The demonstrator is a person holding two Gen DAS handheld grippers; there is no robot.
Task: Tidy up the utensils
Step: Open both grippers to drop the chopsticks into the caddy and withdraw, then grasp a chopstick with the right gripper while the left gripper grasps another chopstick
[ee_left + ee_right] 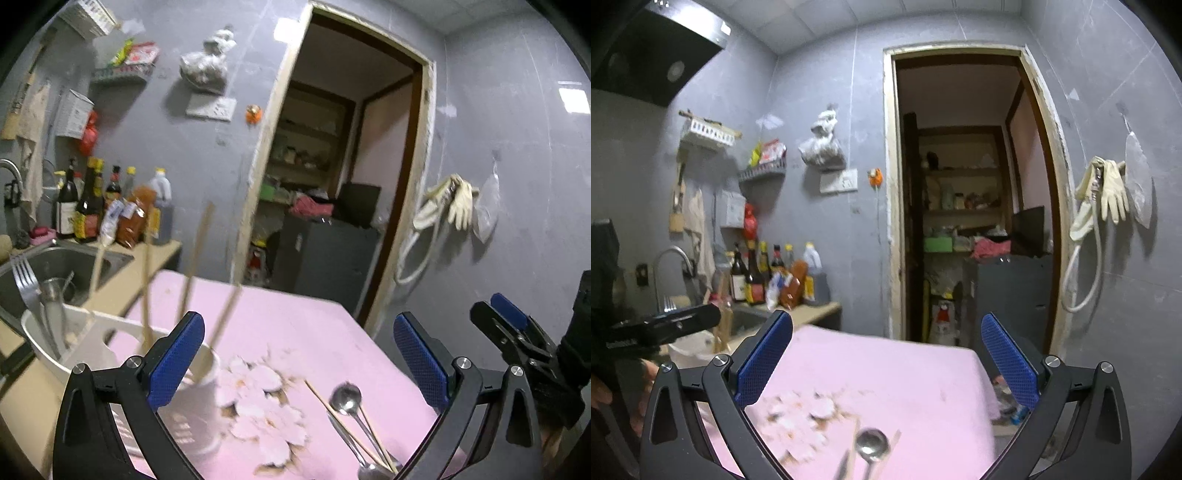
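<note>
A metal spoon (346, 400) lies with loose chopsticks (343, 424) and other cutlery on the pink floral tablecloth (295, 325). A white cup (192, 413) at the left holds several upright chopsticks (195, 258). A white holder (44, 332) behind it holds a fork (24, 277). My left gripper (299, 347) is open and empty above the table, its left finger in front of the cup. My right gripper (886, 354) is open and empty above the spoon (872, 445); it also shows in the left wrist view (506, 321).
A steel sink (55, 262) and sauce bottles (110, 206) stand on the counter at the left. An open doorway (343, 166) leads to a storage room. Gloves (458, 199) hang on the grey wall at the right. The table's far edge (886, 336) faces the doorway.
</note>
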